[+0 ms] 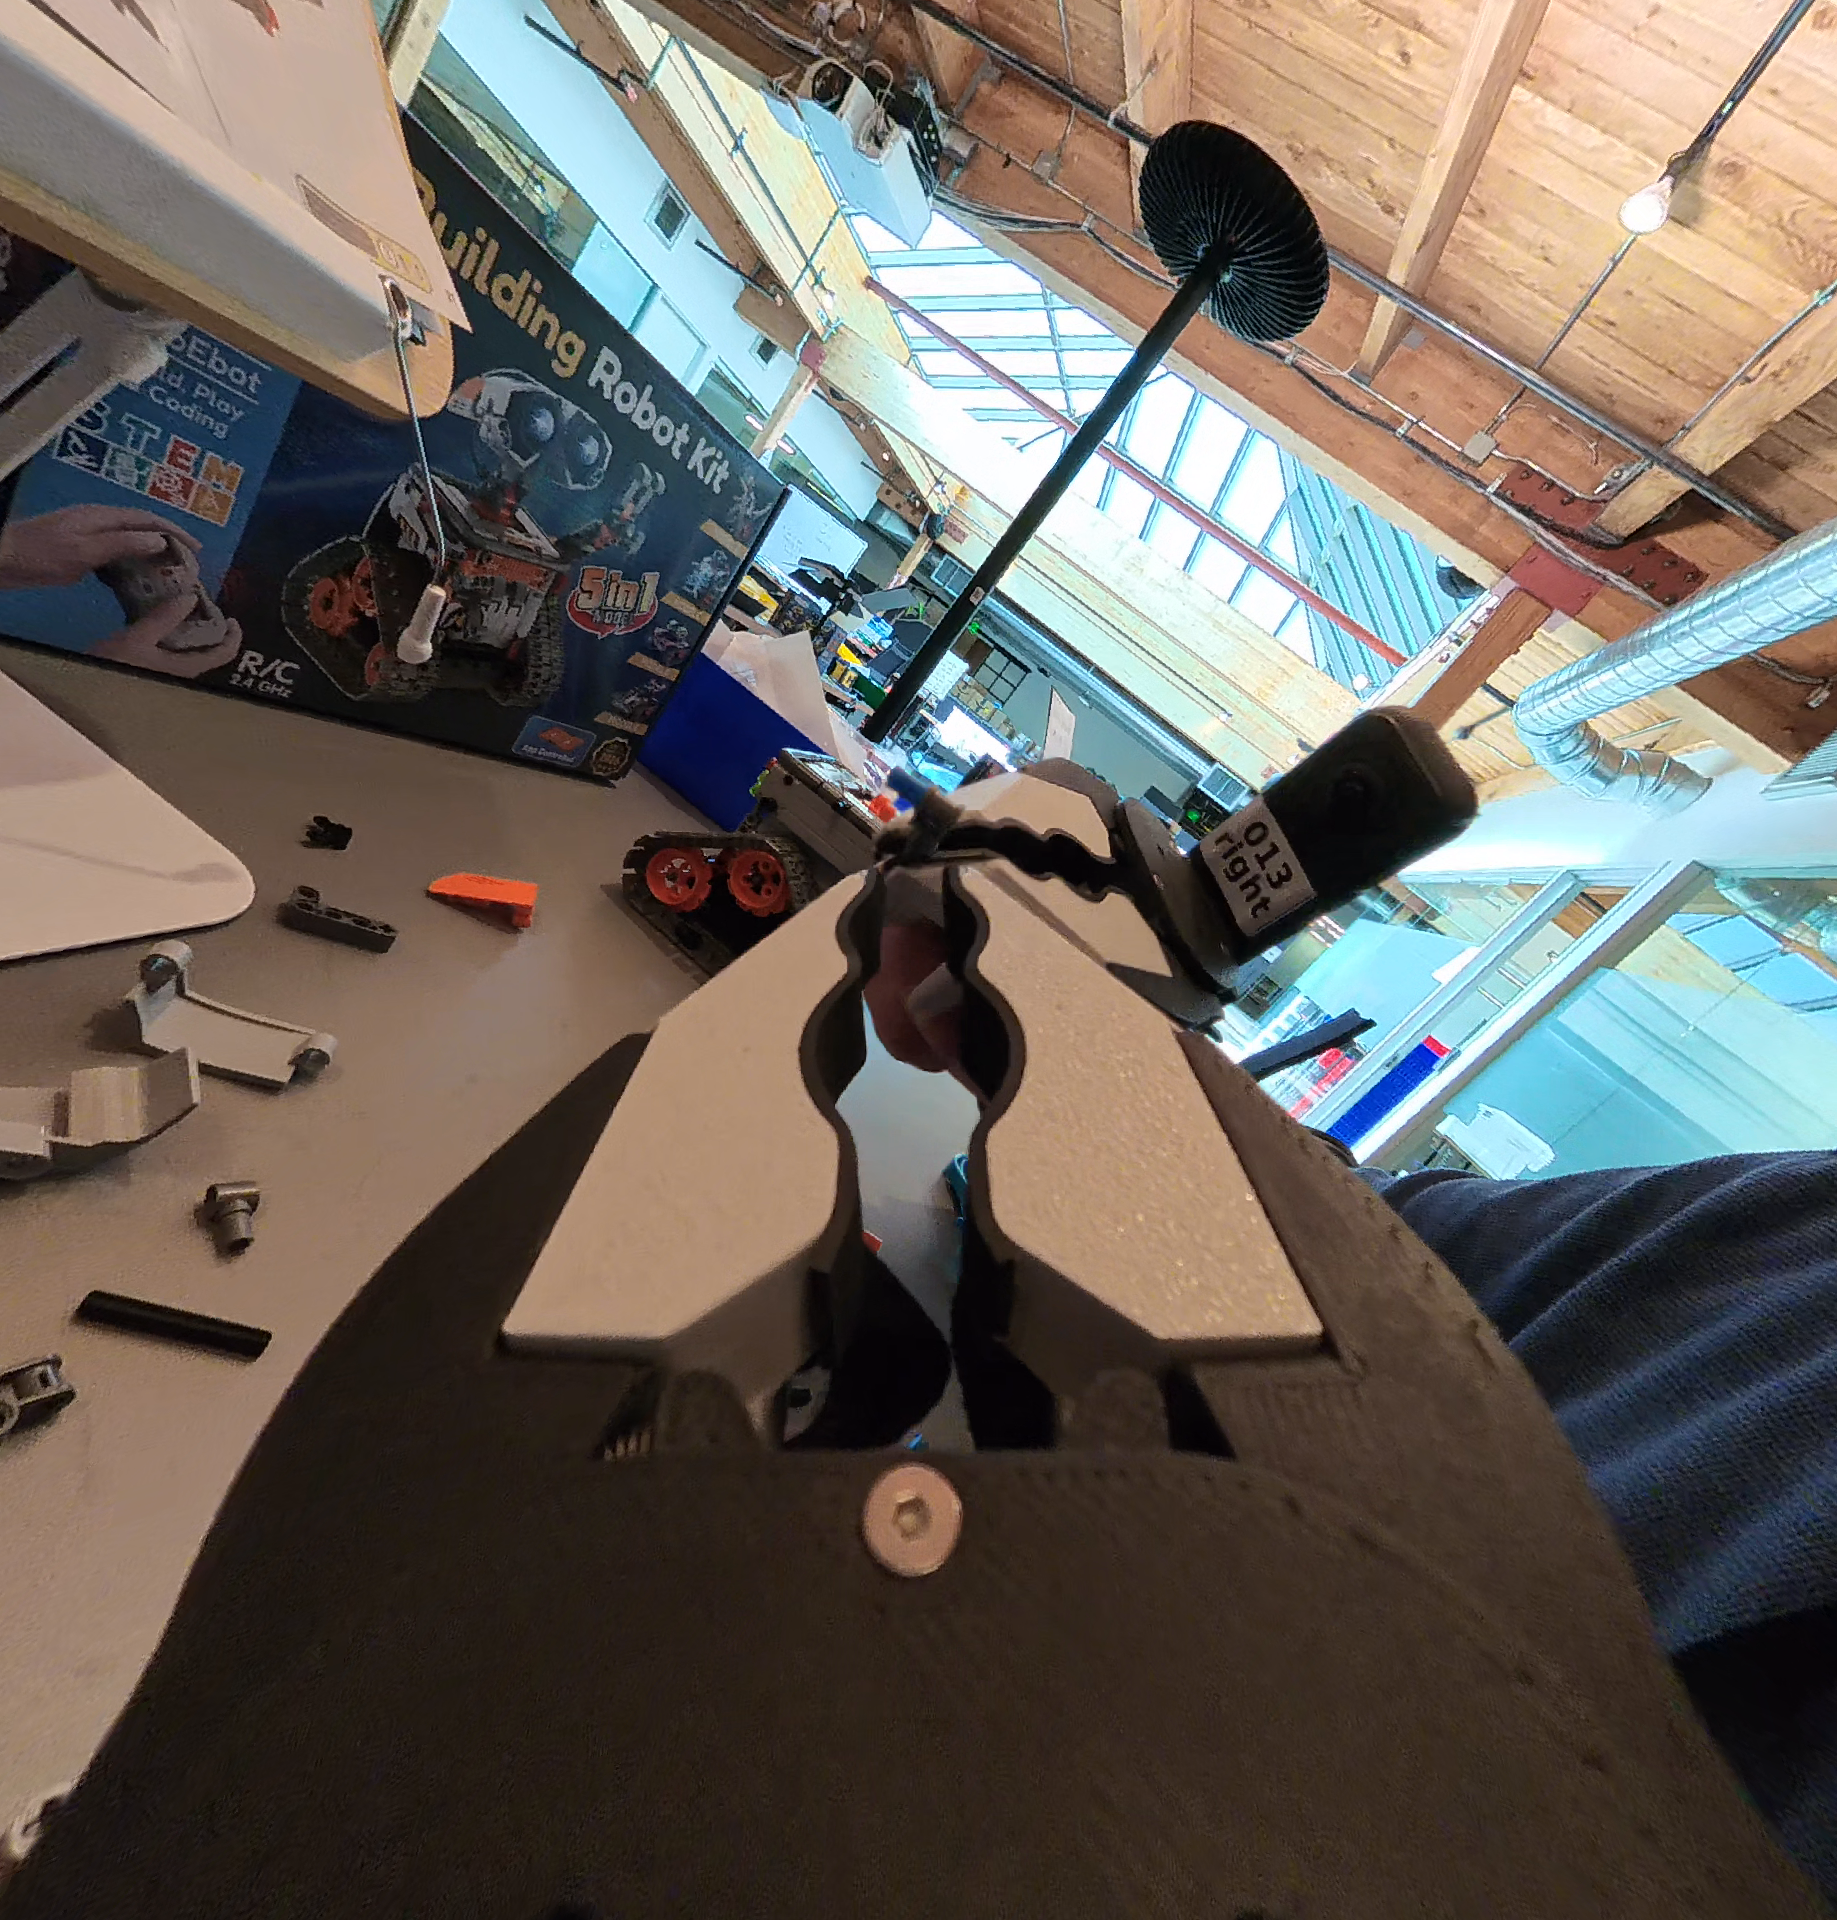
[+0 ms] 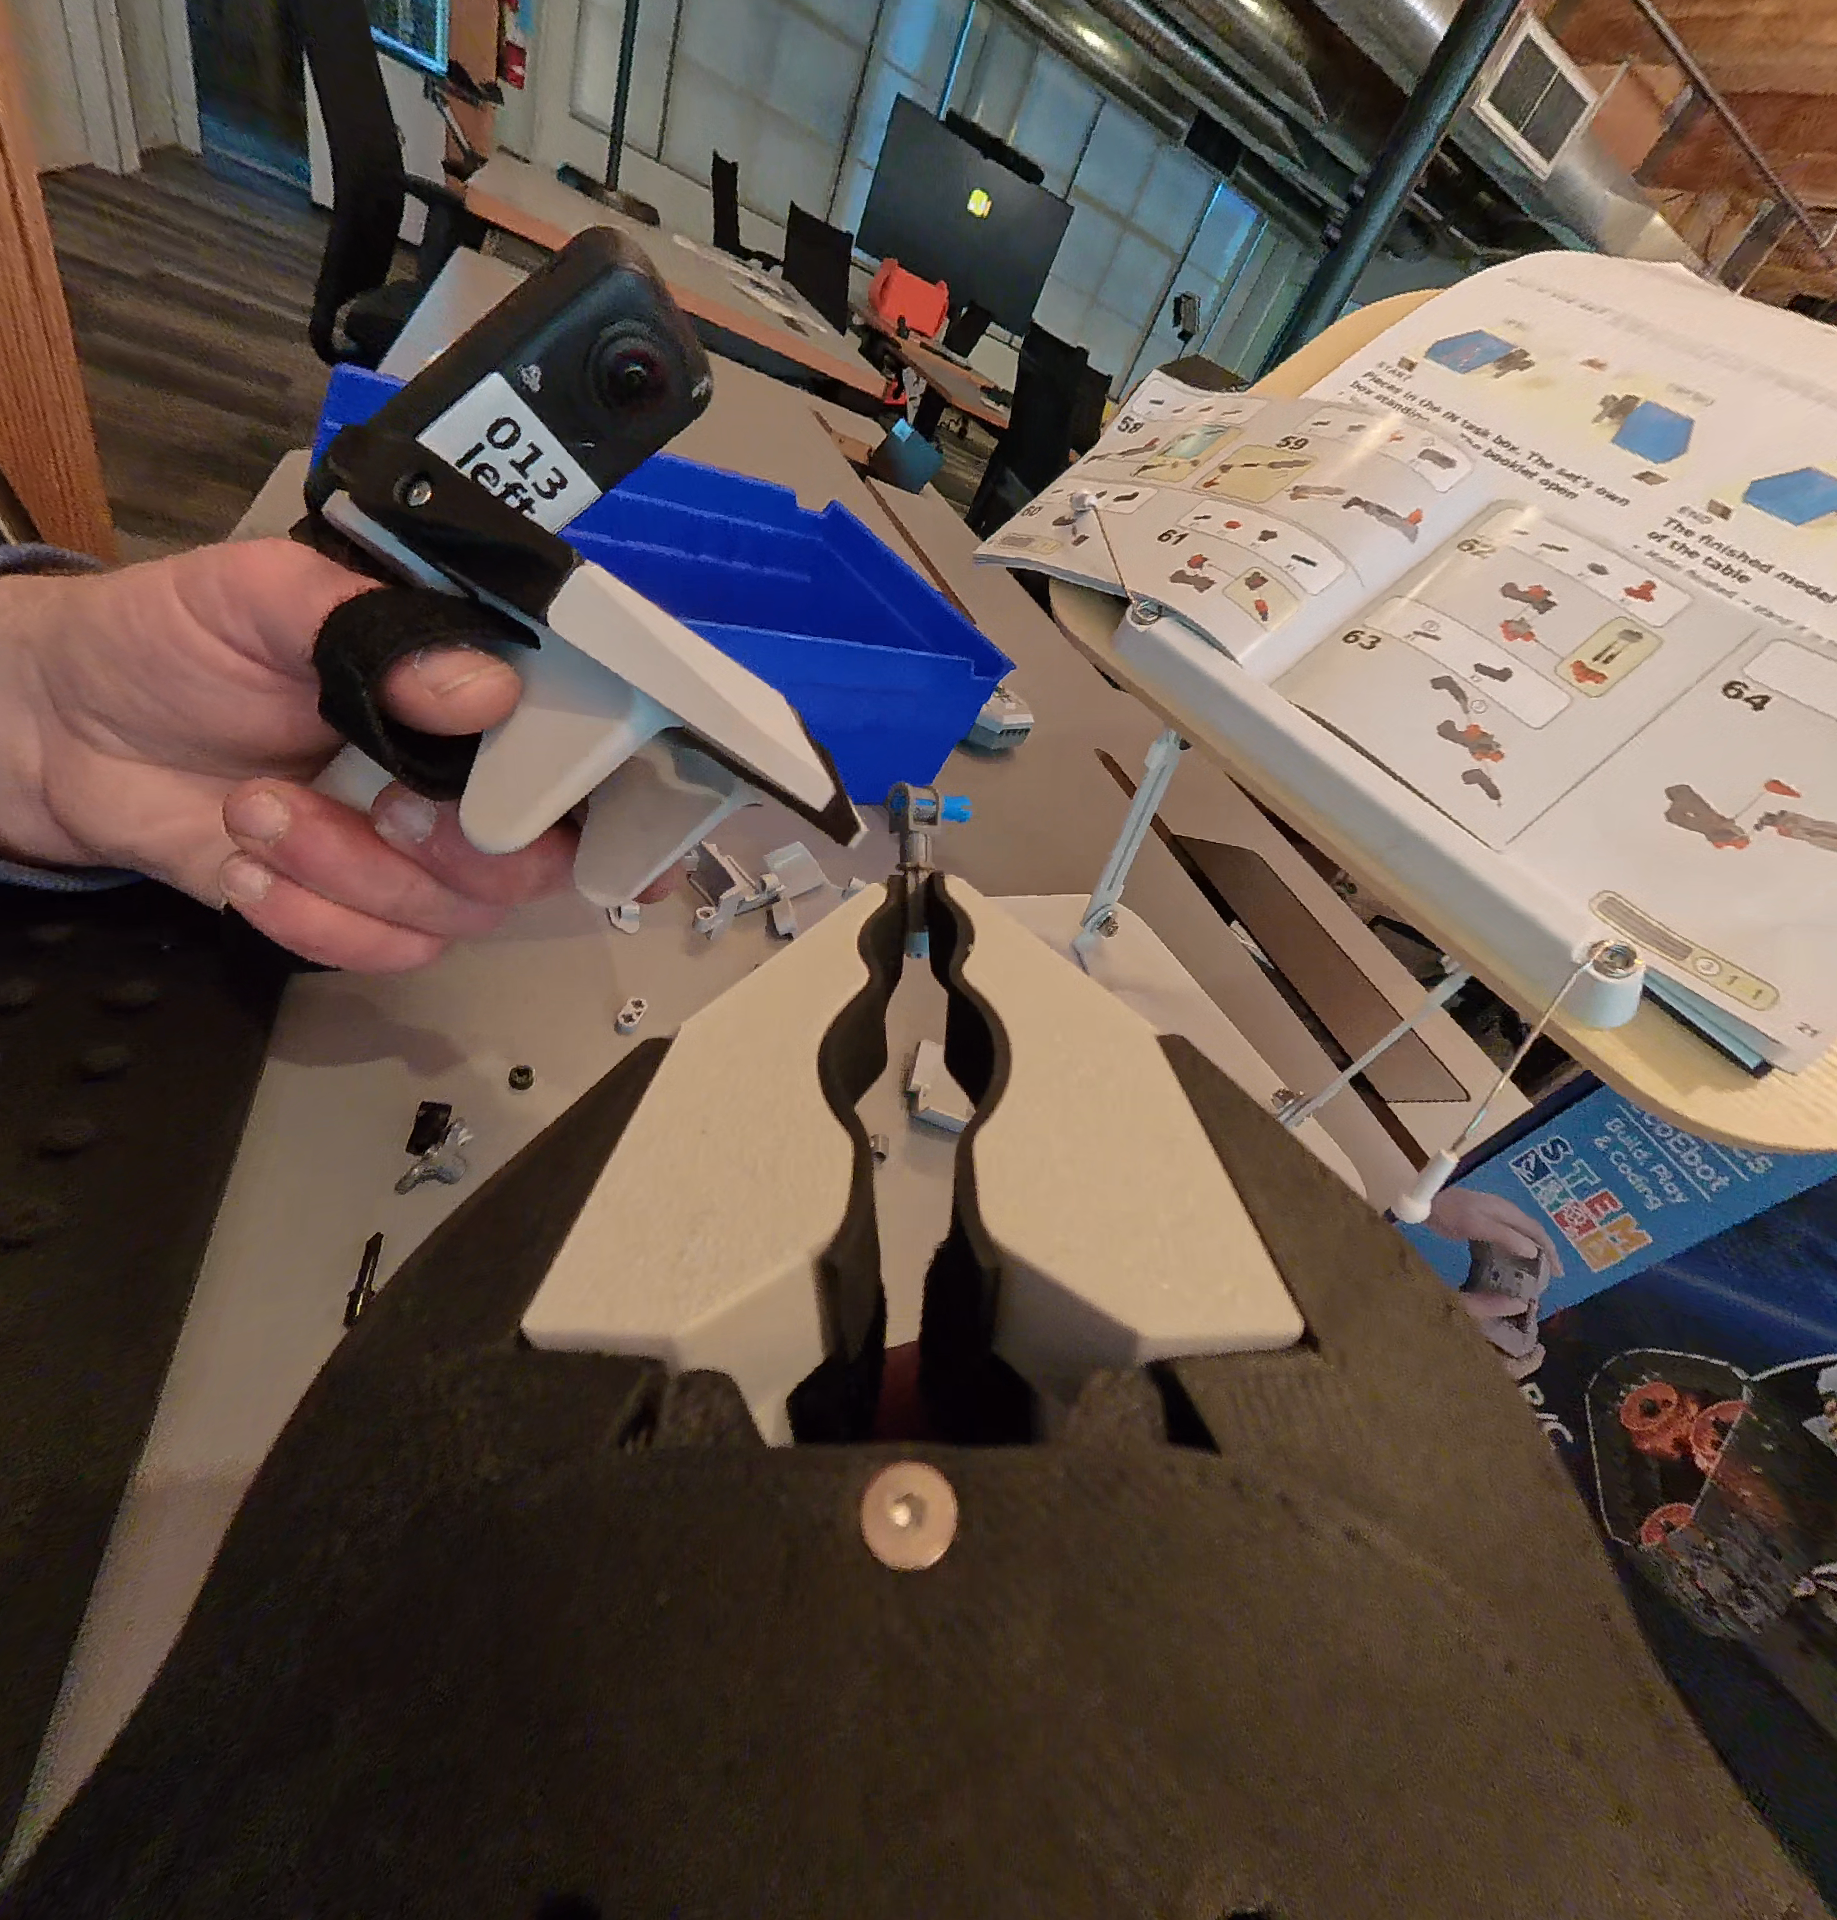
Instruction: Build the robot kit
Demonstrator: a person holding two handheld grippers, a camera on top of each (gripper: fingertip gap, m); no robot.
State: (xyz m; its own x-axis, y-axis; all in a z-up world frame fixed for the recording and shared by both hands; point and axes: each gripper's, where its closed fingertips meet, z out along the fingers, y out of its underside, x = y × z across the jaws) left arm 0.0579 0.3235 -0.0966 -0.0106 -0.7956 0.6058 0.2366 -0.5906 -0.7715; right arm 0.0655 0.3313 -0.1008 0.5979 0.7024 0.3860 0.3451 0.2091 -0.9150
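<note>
My right gripper [image 2: 916, 883] is shut on a small grey connector with a blue pin [image 2: 914, 816], held upright above the grey table [image 2: 394, 1039]. My left gripper [image 1: 911, 888] has its jaws a narrow gap apart with nothing between them. It points at the right gripper [image 1: 898, 847], whose tips and the small piece lie just beyond it. In the right wrist view a hand [image 2: 166, 727] holds the left gripper [image 2: 841, 821] just left of the held connector, almost touching it.
A blue bin [image 2: 789, 623] stands behind the grippers. An open instruction booklet [image 2: 1516, 582] rests on a tilted stand at the right. A kit box [image 1: 478, 499], a tracked model with orange wheels [image 1: 716, 883], an orange piece [image 1: 488, 894] and loose grey parts [image 1: 218, 1029] lie on the table. Left and right tips are no more than a few centimetres apart. From either gripper's tips it is about 25 cm to the orange piece [image 1: 488, 894].
</note>
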